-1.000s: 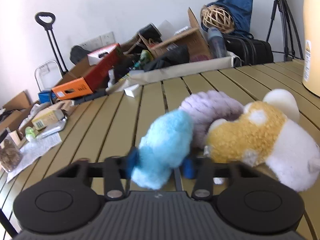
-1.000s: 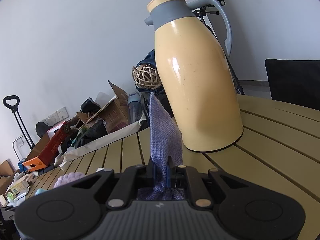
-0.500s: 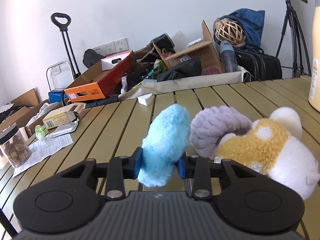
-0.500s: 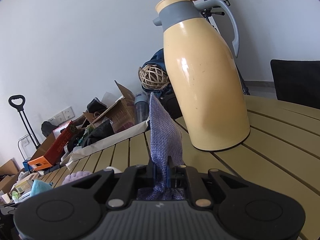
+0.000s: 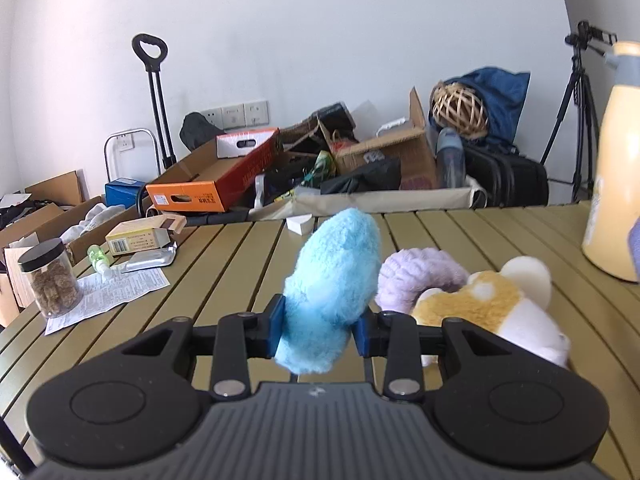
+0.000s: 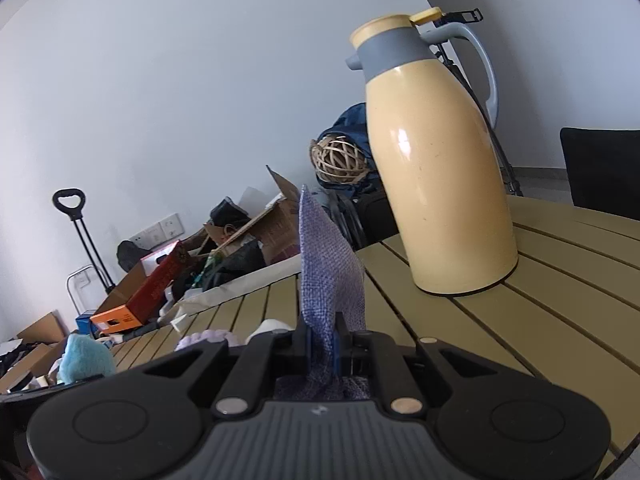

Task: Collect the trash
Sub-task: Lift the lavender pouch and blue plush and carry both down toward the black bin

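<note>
The left gripper [image 5: 319, 330] has its blue pads pressed into both sides of a fluffy blue plush [image 5: 332, 288], the jaws drawn in tight against the fur so the toy stands up between them, lifted clear of the slatted table [image 5: 224, 264]. Just beside it, towards the table's right side, a lavender plush [image 5: 416, 276] lies touching a tan-and-white plush [image 5: 492, 312], both resting on the slats. The right gripper [image 6: 322, 344] is closed all the way on a purple woven cloth [image 6: 328, 272] — a thin pinch, with the cloth standing up in a point above the jaws and a bunch of it spilling behind them. Past that cloth a cream thermos jug [image 6: 436, 168] stands upright near the table's far right edge. Over at the left edge sit a printed leaflet [image 5: 116, 296], a clear jar with a black lid [image 5: 50, 280], a small green bottle [image 5: 98, 258], a foil packet [image 5: 148, 260] and a small carton [image 5: 140, 234] — all well apart from the plush toys. A white wedge-shaped scrap [image 5: 299, 224] lies at the far edge. Beyond the table, cardboard boxes and bags are heaped against the wall.
</note>
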